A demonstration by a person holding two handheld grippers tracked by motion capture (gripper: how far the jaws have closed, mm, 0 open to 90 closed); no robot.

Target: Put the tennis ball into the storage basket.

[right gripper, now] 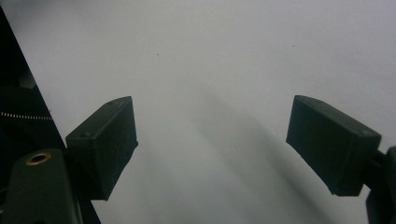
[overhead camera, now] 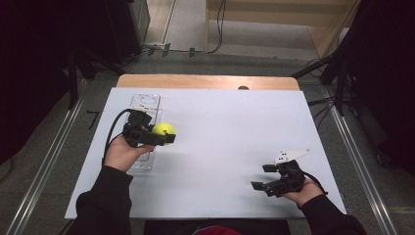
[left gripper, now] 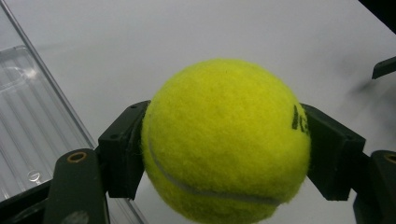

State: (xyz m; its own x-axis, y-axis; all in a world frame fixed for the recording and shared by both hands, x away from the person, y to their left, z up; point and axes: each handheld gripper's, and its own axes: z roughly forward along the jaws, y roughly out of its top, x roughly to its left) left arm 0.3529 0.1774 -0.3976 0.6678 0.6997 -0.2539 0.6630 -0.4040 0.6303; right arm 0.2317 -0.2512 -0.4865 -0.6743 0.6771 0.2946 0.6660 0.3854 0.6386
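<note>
Yellow felt marks the tennis ball (overhead camera: 163, 129), left of centre in the high view, clamped between the jaws of the left tongs (overhead camera: 166, 137). In the left gripper view the ball (left gripper: 224, 140) bulges between the two black pads, one pressed to each side, with dark lettering at its right edge. Just beside it, at the left of that view, lies a clear plastic tray (left gripper: 28, 126) with a ribbed floor; from above the tray (overhead camera: 146, 104) runs lengthwise under the left hand (overhead camera: 122, 152), partly covered by it. The white tabletop (overhead camera: 230, 127) is bare around the ball toward the middle. At the lower right of the high view the right tongs (overhead camera: 262, 177) sit well apart from the ball, jaws spread wide on nothing. The right gripper view shows its two pads (right gripper: 105, 140) over plain white surface.
</note>
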